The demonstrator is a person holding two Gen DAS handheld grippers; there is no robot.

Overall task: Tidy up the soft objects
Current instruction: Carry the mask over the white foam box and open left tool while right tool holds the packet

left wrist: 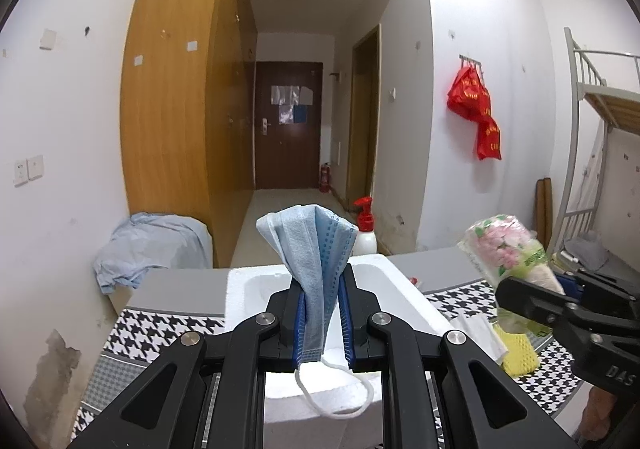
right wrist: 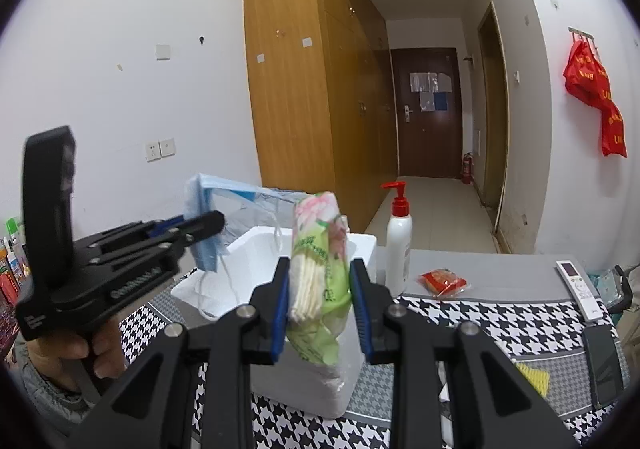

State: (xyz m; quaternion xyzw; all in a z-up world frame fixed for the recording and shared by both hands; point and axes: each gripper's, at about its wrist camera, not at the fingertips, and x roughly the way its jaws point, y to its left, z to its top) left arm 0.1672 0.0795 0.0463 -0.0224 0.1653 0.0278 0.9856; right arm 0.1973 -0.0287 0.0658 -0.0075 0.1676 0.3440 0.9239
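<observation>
I am clamping a blue face mask (left wrist: 316, 249) in my left gripper (left wrist: 322, 323) and a tissue pack (right wrist: 318, 269) in my right gripper (right wrist: 320, 313), both hovering by the foam box (right wrist: 352, 245); neither is in yet.

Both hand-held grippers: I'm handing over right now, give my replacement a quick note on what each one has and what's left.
Left hand-held gripper: shut on the blue face mask, held above the white foam box.
Right hand-held gripper: shut on the floral tissue pack, also over the box.
Done: both items picked up and brought to the box.
Left: release both into the box. The yellow mesh item and white tissues lie on the checked cloth; probably next.
</observation>
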